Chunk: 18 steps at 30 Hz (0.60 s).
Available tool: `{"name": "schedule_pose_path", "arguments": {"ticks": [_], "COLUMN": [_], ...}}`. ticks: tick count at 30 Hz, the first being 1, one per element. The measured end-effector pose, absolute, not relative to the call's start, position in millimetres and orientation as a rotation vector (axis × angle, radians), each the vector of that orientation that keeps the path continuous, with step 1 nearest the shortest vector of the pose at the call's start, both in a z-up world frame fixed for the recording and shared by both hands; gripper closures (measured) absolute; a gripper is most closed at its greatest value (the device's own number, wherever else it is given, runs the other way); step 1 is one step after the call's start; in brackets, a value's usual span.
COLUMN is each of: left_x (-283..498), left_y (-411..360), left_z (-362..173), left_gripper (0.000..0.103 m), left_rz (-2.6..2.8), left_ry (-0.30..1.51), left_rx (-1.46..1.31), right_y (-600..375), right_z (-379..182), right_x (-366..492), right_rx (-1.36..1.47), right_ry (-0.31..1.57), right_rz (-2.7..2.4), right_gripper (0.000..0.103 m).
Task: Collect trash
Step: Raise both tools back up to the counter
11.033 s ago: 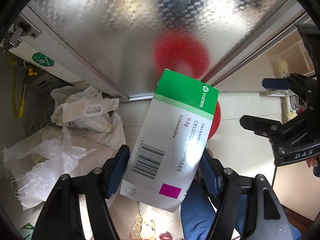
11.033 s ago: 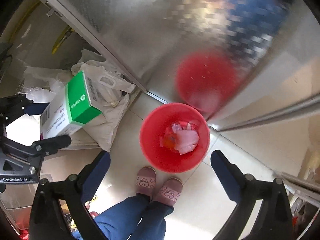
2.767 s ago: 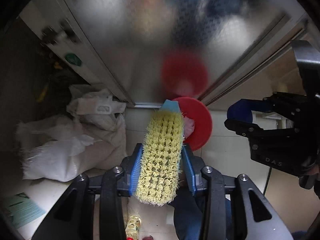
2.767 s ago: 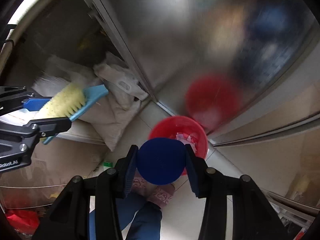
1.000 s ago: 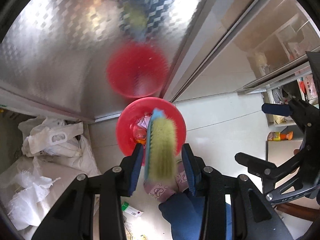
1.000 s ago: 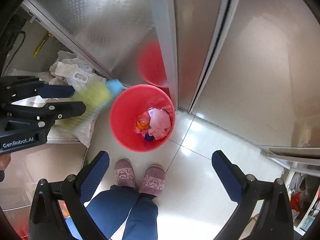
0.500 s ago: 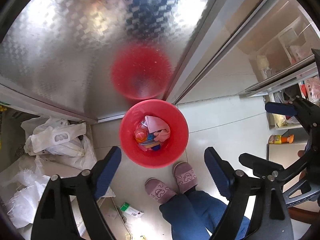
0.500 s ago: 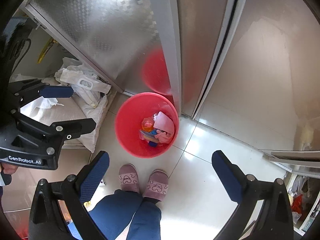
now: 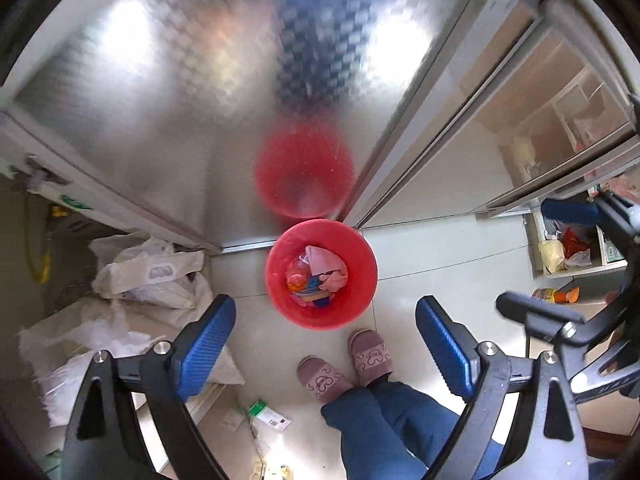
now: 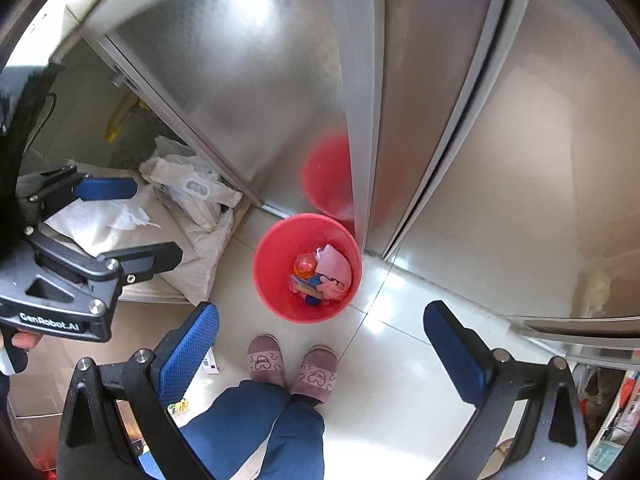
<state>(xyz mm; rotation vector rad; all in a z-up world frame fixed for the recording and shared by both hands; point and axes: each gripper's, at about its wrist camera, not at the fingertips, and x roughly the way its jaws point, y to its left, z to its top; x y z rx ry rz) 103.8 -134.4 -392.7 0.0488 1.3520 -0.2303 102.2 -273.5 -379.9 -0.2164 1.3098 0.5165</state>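
Trash sat piled at the bottom of the red bucket, which stood on the pale tiled floor at the centre of both wrist views, right against the foot of the brushed-metal door whose surface mirrored it. Among the heap I could make out a pink wad, an orange round piece and something blue, though finer detail was lost. My left tool was spread wide, blue pads far apart, gripping nothing, framing the bucket from the lower part of its view. My right tool was likewise wide open and empty; the bucket lay between and above its pads. In the right view the left tool showed at the left edge, its jaws parted. Pink slippers and blue trouser legs stood just below the bucket in frame. White sacks lay heaped at the left, near the bucket but apart from it. A small green-and-white carton lay on the floor at the lower middle of the left view.
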Motion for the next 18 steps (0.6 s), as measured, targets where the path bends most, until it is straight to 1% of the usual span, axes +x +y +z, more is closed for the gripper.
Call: {"name": "schedule_pose_path", "arguments": {"ticks": [5, 9, 10, 11, 12, 18], "left_x": [91.1, 77.6, 74.9, 72.6, 70.4, 62.7], "left_y": [-129.8, -127.9, -128.0, -127.1, -127.4, -118.2], "left_z": [-333.2, -275.7, -261.0, -248.6, -235.9, -172.5], "left_gripper": [0.012, 0.009, 0.007, 0.002, 0.0, 0.0], "left_rz": [-0.218, -0.204, -0.202, -0.194, -0.187, -0.13], "left_ry": [1.33, 1.267, 1.253, 1.243, 1.231, 1.151], "left_rx": [0.002, -0.013, -0.011, -0.006, 0.002, -0.008], "right_y": [-275.9, -276.4, -277.3, -278.1, -278.3, -270.0], "right_z": [-326.2, -279.3, -269.8, -257.3, -247.5, -192.9], "right_x": [96.7, 91.5, 90.8, 90.5, 90.4, 92.6], "right_rx": [-0.226, -0.234, -0.229, -0.219, -0.21, -0.211], "right_ry": [1.28, 1.235, 1.222, 1.211, 1.203, 1.143], "right_rz": [0.509, 0.524, 0.529, 0.535, 0.545, 0.582], "right_gripper": [0.001, 0.001, 0.001, 0.001, 0.001, 0.001]}}
